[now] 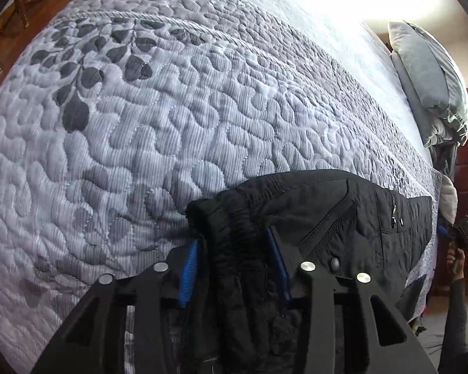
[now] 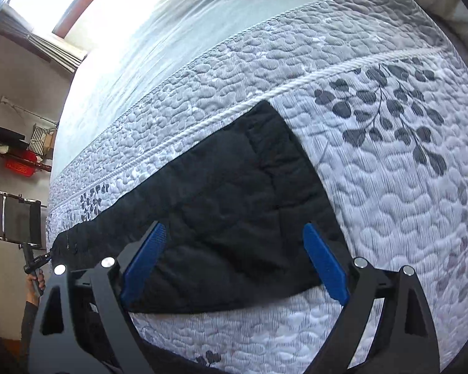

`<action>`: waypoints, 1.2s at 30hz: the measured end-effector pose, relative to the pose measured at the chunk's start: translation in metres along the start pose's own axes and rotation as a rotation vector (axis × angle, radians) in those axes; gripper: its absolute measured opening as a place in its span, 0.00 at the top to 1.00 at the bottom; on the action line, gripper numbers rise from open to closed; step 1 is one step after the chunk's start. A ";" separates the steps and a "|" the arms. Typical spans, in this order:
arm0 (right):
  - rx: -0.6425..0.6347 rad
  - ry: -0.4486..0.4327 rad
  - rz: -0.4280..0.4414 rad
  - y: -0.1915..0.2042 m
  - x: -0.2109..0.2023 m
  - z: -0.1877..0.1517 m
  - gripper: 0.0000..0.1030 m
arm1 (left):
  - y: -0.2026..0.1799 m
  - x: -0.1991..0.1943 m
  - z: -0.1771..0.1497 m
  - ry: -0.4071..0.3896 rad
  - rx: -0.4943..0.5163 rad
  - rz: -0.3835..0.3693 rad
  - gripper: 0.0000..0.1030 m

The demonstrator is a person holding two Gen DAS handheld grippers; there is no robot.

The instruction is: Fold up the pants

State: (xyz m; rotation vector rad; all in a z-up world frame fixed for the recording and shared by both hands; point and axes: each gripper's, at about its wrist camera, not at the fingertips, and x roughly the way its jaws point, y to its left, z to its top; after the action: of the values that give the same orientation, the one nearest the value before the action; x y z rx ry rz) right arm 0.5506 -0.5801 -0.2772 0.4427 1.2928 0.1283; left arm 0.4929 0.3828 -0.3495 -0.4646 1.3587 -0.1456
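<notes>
Black quilted pants (image 1: 343, 218) lie on the bed, stretched out along its near edge. In the left wrist view my left gripper (image 1: 232, 238) is shut on the bunched elastic waistband, and the dark cloth fills the gap between its blue pads (image 1: 188, 268). A zip pocket shows to the right of it. In the right wrist view the leg end of the pants (image 2: 234, 193) lies flat on the quilt. My right gripper (image 2: 234, 226) hangs over it, open wide, its blue pads (image 2: 324, 261) apart from the cloth. Far left there, a hand holds the left gripper at the waistband end.
A white and grey quilt (image 2: 390, 187) with a leaf print covers the bed, with a grey sheet (image 2: 140, 46) beyond it. Grey pillows (image 1: 427, 71) are stacked at the headboard. A wall shelf (image 2: 15, 155) and a window stand at the left. Wooden floor (image 1: 46, 9) lies past the bed.
</notes>
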 end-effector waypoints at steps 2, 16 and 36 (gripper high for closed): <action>-0.022 0.011 -0.007 -0.004 0.010 0.021 0.13 | -0.004 0.002 0.000 -0.005 -0.001 0.013 0.63; -0.113 0.080 -0.010 -0.015 0.092 0.083 0.12 | 0.001 0.016 0.003 -0.020 -0.057 0.033 0.66; -0.165 -0.182 0.053 0.001 -0.113 -0.023 0.95 | -0.070 -0.115 -0.051 -0.351 0.090 0.030 0.80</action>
State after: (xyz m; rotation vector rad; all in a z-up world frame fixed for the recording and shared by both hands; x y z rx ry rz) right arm 0.4976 -0.6112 -0.1797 0.3390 1.0827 0.2322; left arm 0.4301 0.3490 -0.2244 -0.3736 1.0096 -0.0948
